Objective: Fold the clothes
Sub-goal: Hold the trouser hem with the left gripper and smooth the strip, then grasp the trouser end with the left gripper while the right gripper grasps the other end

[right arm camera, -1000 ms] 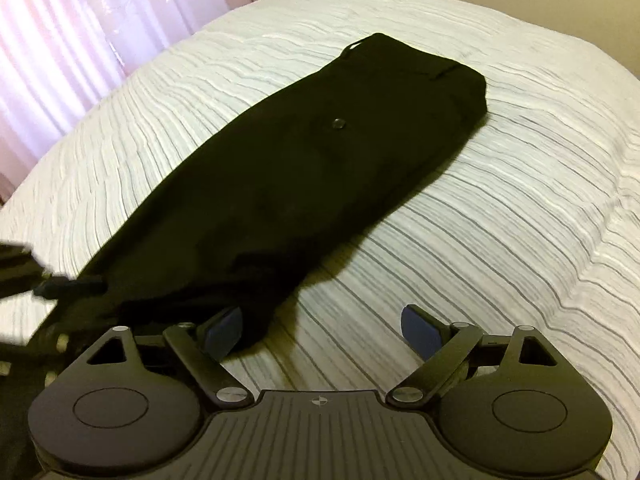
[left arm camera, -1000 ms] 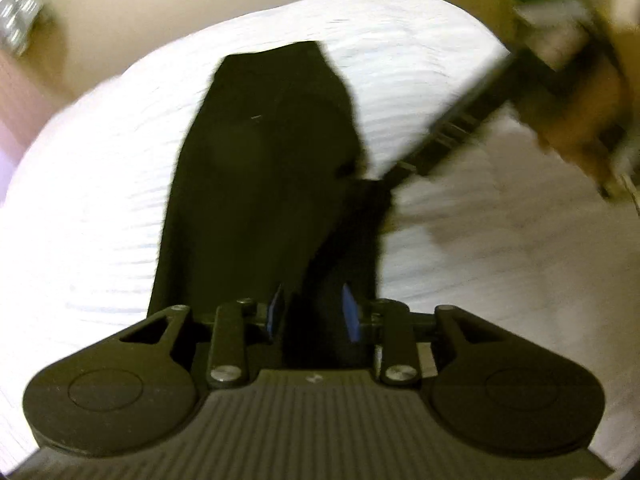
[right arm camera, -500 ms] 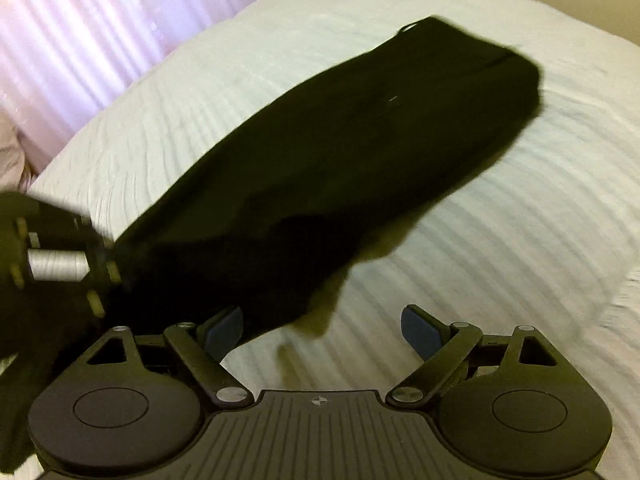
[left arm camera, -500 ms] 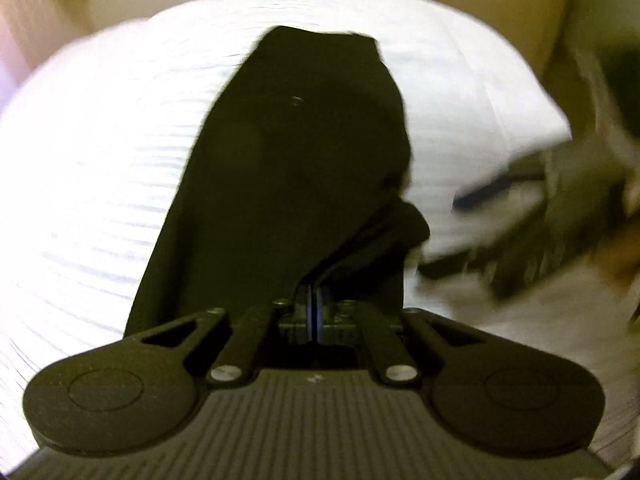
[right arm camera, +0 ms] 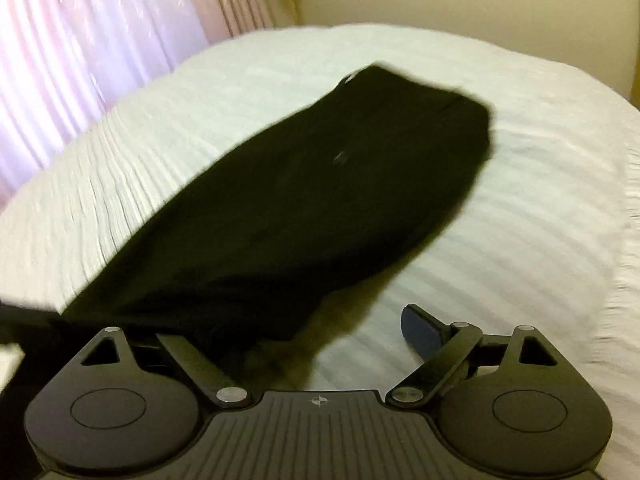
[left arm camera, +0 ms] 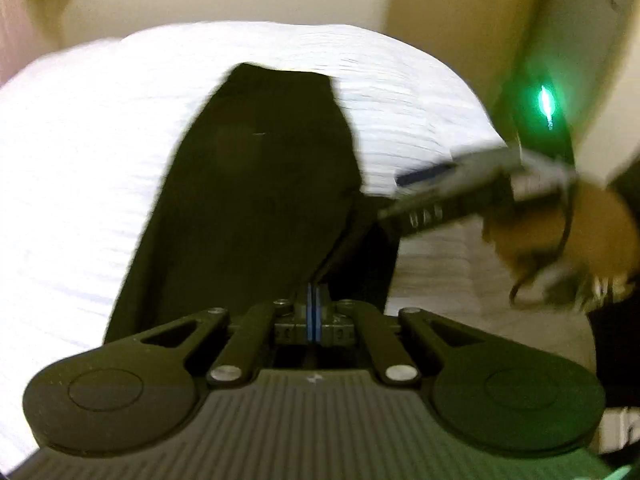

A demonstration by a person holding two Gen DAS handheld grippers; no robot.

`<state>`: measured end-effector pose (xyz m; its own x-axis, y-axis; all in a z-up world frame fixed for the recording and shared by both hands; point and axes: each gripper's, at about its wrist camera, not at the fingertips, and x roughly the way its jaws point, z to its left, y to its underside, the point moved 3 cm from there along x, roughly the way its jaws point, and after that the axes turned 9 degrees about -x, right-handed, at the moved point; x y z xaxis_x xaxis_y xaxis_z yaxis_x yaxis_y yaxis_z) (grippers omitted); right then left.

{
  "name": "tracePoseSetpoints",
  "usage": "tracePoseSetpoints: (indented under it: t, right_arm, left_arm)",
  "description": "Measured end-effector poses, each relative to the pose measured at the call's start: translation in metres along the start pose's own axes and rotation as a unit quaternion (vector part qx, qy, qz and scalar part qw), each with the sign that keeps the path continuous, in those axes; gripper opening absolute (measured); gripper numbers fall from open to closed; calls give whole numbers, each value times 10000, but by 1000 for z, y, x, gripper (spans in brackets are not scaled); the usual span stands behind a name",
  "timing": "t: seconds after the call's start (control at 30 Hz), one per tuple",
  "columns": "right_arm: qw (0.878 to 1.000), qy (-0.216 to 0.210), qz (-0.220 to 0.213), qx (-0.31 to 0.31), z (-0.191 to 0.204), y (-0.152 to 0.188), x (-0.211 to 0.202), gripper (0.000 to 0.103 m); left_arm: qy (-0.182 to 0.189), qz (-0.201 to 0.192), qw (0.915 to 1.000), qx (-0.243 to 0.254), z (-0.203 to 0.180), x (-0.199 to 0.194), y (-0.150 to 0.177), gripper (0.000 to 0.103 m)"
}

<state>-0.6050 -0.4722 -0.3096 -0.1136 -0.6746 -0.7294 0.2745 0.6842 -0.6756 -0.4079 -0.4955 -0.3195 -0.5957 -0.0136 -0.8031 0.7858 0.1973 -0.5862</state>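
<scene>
Because the left tongs (left arm camera: pixel 312 308) have only a thin edge of the black trousers (left arm camera: pixel 256 184) pinched between pads pressed flat together, the likeliest failure is that the cloth slips free as the hem end is lifted, dropping back in a heap on the bed (left arm camera: pixel 80 160). A one-sided lift carries a second risk, as I judge it: with one corner raised and the other still down, the legs would twist or drag across the striped cover, and the fold would come out crooked. The trousers lie lengthwise on the bed, waistband at the far end, hem end nearest both cameras.

Left of the trousers' hem end, the left tongs point steeply downward, the fabric rising in a taut ridge from the pinch toward the body of the garment.

Right of that, the right tongs (right arm camera: pixel 320 328) hang beside the same hem end, tilted downward, jaws spread wide and gripping nothing. One finger sits over or under the dark cloth edge where I cannot tell contact; the other pad (right arm camera: pixel 420 326) stands clear above bare bedding. In the left wrist view these tongs appear blurred, with the person's hand (left arm camera: pixel 560 232) behind them. If they close off the cloth they will catch bedding instead.
</scene>
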Motion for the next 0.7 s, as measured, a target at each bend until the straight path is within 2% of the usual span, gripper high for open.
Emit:
tracePoseSetpoints:
  t: [0.07,0.17,0.33,0.4,0.57,0.7]
  right_arm:
    - [9999,28,28,-158,-10,4,-17,89]
    - [9989,163,351,-245,-18,17,-24,89]
    - [9944,399,687,-696,-8,26,-28,89]
    - [9939,300,831,-667,-12,31,-28,89]
    - [9935,-21,1044,-453,-19,38,-46,89]
    - [9944,-496,929,-80,-29,25,-69,89]
  left_arm:
    - [-3,24,9993,375,-23,3,4,0]
    - [-139,187,9972,706,-48,16,18,0]
    - [-474,451,9925,1033,-63,27,39,1]
    - [-522,535,9921,1008,-64,29,44,2]
    - [-347,615,9931,934,-78,24,50,6]
    - [-218,444,9981,381,-77,1,49,9]
